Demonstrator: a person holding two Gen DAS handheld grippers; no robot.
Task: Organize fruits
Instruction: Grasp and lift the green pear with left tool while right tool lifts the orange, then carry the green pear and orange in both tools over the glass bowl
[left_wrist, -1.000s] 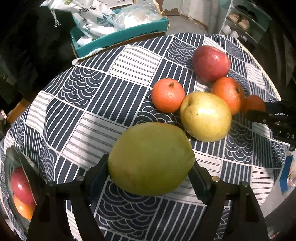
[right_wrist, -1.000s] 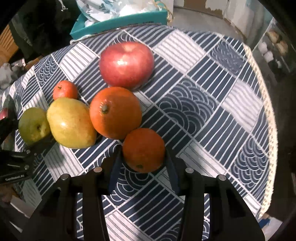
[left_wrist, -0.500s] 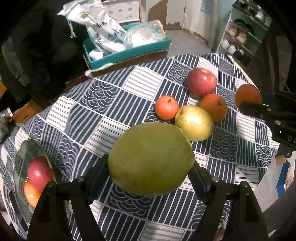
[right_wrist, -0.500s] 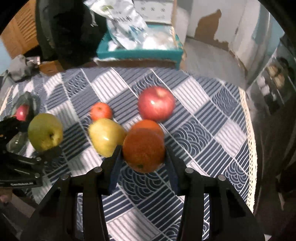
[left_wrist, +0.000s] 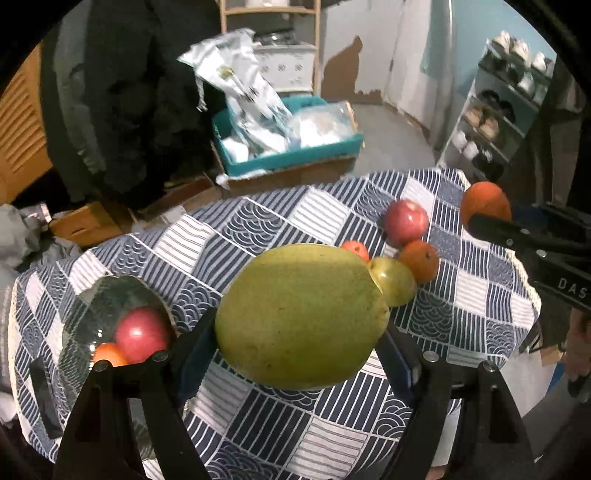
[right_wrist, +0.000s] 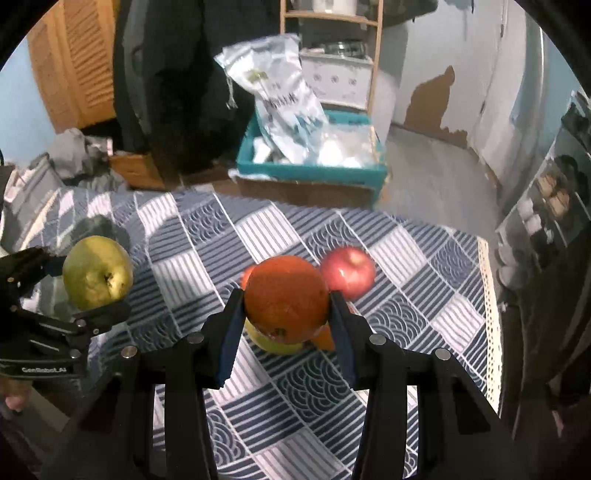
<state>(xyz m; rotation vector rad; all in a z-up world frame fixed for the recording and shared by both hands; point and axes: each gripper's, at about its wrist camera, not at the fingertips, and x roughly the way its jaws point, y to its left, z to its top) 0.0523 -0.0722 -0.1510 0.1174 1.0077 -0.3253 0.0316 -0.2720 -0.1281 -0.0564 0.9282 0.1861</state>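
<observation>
We see the green pear (left_wrist: 301, 317) sitting between the two fingers of the left gripper (left_wrist: 300, 343), pressed by both pads at its sides, so the jaws are closed around it. The pear is lifted above the tablecloth (left_wrist: 258, 421) and does not touch it. To the left and below, the glass bowl (left_wrist: 85, 314) stands on the cloth and holds a red apple (left_wrist: 142, 334) and an orange fruit (left_wrist: 109, 355), which touch each other.

The right gripper (right_wrist: 287, 325) clamps the orange (right_wrist: 286, 299) in the same way, one pad at each side, and also holds it in the air over the table. In the left wrist view this orange (left_wrist: 484, 202) appears high at the right edge, above the fruits on the cloth.

On the table remain a second red apple (left_wrist: 405, 221), a small tangerine (left_wrist: 355, 249), another orange (left_wrist: 420, 260) and a yellow pear (left_wrist: 395, 282), close together in one group. Both grippers point forward and somewhat down to the table, well apart from each other. Behind the table stands a teal box (right_wrist: 310, 171) with plastic bags (right_wrist: 280, 99).
</observation>
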